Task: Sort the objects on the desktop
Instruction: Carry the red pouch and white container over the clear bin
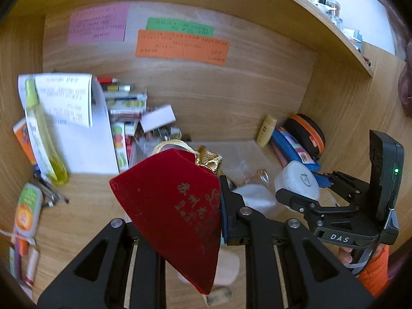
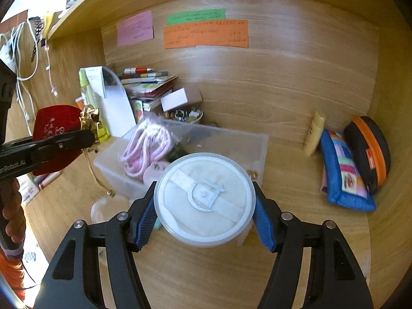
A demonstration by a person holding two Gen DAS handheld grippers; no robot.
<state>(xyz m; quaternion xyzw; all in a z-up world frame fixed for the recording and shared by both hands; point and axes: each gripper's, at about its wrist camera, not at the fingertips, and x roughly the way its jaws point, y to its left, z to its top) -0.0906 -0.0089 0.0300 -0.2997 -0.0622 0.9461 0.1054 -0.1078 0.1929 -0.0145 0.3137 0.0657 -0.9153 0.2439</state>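
Observation:
My left gripper [image 1: 203,206] is shut on a red velvet pouch [image 1: 177,206] with gold lettering and a gold drawstring top, held in the air above the desk. The pouch also shows at the left of the right wrist view [image 2: 55,126], left of the clear plastic bin [image 2: 231,139]. My right gripper [image 2: 206,206] is shut on a round translucent powder-puff container [image 2: 204,198], its blue pads on both sides, just in front of the bin. The container shows in the left wrist view [image 1: 298,180] too. The bin holds a pink cable bundle [image 2: 148,146].
A stack of books, boxes and papers [image 2: 146,87] and a yellow-green bottle [image 1: 43,139] stand at the back left. A yellow tube [image 2: 314,134], a blue pouch [image 2: 345,177] and a black-orange case [image 2: 370,149] lie at the right. Small items [image 1: 25,206] lie at the far left.

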